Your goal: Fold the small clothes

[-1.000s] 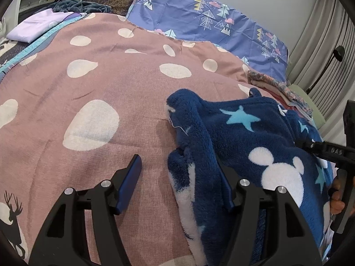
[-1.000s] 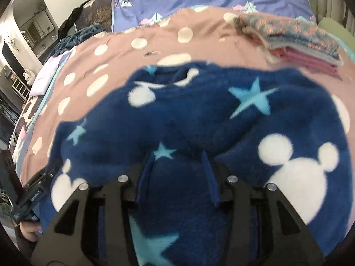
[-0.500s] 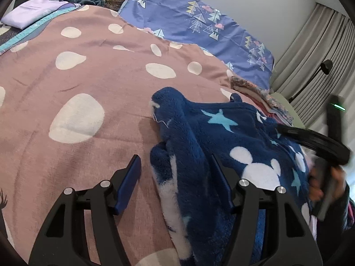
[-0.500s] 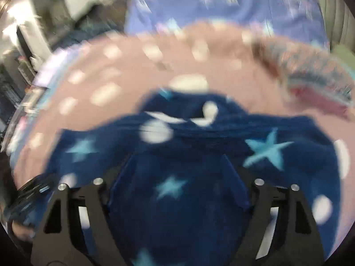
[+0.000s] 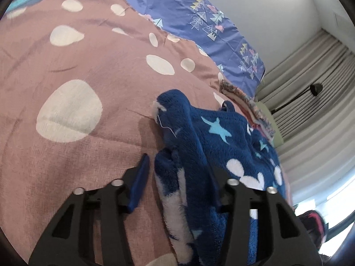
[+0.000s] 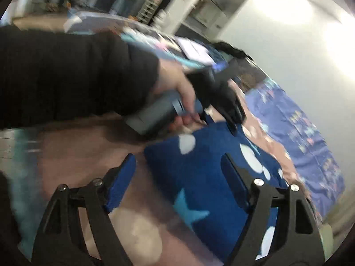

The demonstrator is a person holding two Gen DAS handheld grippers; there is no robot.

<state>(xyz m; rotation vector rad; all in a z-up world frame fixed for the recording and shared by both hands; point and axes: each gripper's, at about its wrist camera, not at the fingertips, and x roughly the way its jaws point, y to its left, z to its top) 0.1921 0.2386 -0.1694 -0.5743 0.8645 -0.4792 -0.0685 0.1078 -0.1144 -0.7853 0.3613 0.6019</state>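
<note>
Spotted bedspread [image 5: 93, 66]; fleece garment [image 5: 213, 146]; left hand [image 6: 184, 90] only right-wrist view.

Both grippers have their jaws spread wide: the left gripper [image 5: 177, 177] points toward 12 o'clock, the right gripper [image 6: 177, 173] likewise.

The fleece garment [image 5: 213, 141] is showing navy blue with light-blue stars and white mouse-head shapes. The bedspread [image 5: 88, 71] is showing dusty pink with white ovals. The sheet [image 5: 199, 20] is showing periwinkle with small tree and heart prints. The curtains [image 5: 315, 115] are looking grey-beige.
</note>
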